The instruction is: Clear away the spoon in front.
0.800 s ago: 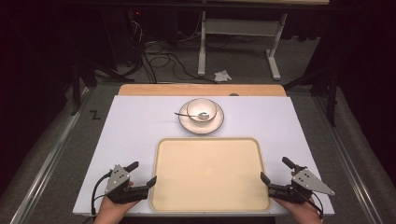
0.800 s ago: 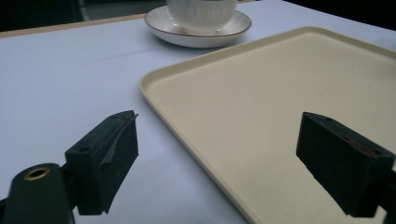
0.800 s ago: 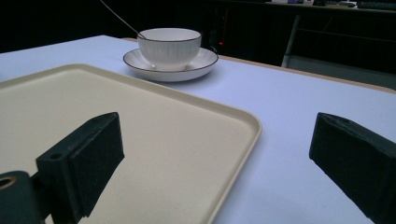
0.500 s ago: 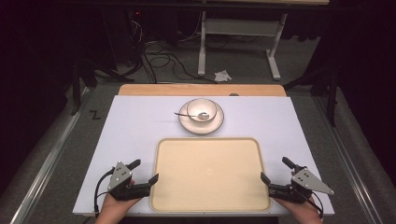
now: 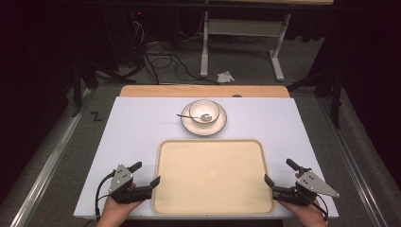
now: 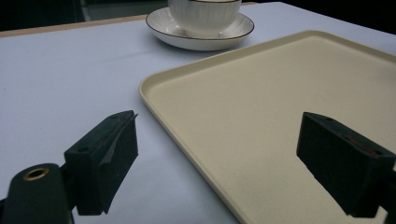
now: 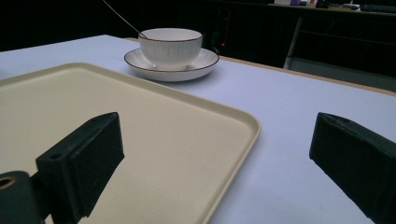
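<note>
The left gripper [image 5: 144,177], fingers wide, straddled the left rim of the empty cream tray [image 5: 210,177] at the desk's [image 5: 142,127] near edge, and the right gripper [image 5: 280,176], equally wide, straddled its right rim, evidently for a two-sided lift.

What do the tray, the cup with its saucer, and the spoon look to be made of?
Tray: probably plastic, cream, matte and faintly speckled, with a moulded raised rim. Cup and saucer: likely glazed ceramic, glossy white, ribbed walls, thin dark rim lines. Spoon: seemingly metal, thin and silvery with a bright glint.
</note>
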